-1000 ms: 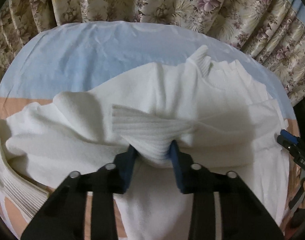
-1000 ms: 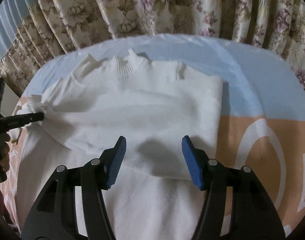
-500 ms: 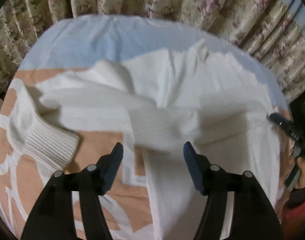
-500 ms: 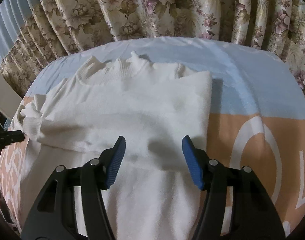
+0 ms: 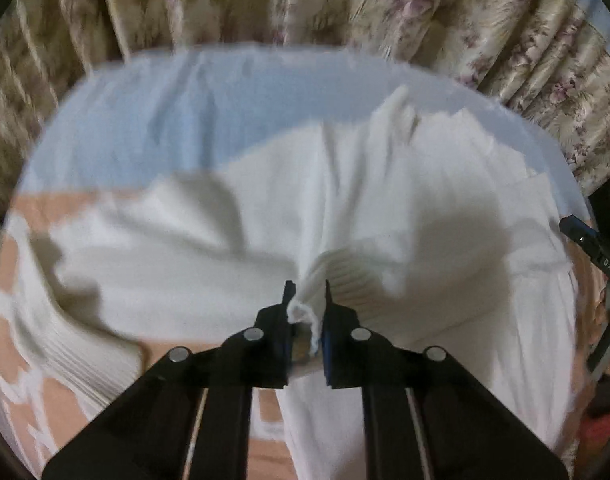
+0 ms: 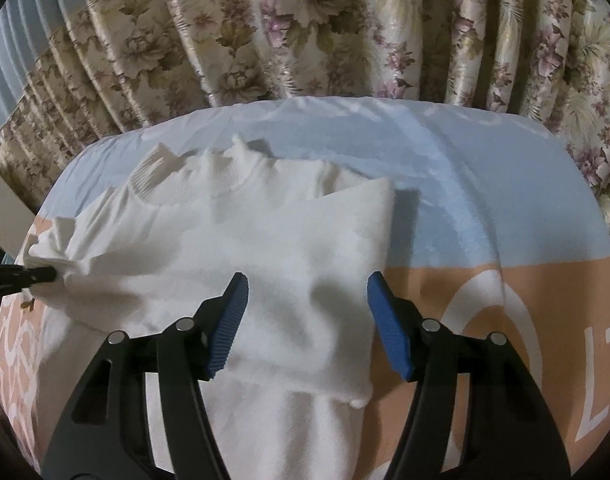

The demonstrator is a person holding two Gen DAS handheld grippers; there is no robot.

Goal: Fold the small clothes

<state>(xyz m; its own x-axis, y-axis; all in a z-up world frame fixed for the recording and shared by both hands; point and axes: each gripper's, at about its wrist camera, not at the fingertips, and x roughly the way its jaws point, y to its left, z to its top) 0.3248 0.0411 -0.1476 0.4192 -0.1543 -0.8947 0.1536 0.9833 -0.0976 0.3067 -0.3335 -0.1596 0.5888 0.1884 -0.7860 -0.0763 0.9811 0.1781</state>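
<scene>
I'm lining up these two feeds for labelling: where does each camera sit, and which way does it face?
Left wrist: on the left gripper, looking down along its fingers, shut on the white sweater's ribbed cuff; a hand shows at right.
Right wrist: on the right gripper, jaws open above the sweater's folded side.
Shared: sweater, blue-and-orange sheet, floral curtain; each sees the other gripper.

Warm, dim indoor light fell from above. The left wrist view was smeared by motion blur, worst across the floral curtain (image 5: 345, 4); the right wrist view stayed sharp. Soft grey shadows lay on the white sweater (image 6: 289, 248) beneath each claw. Fisheye bending curved both frames, with black vignetted corners.
</scene>
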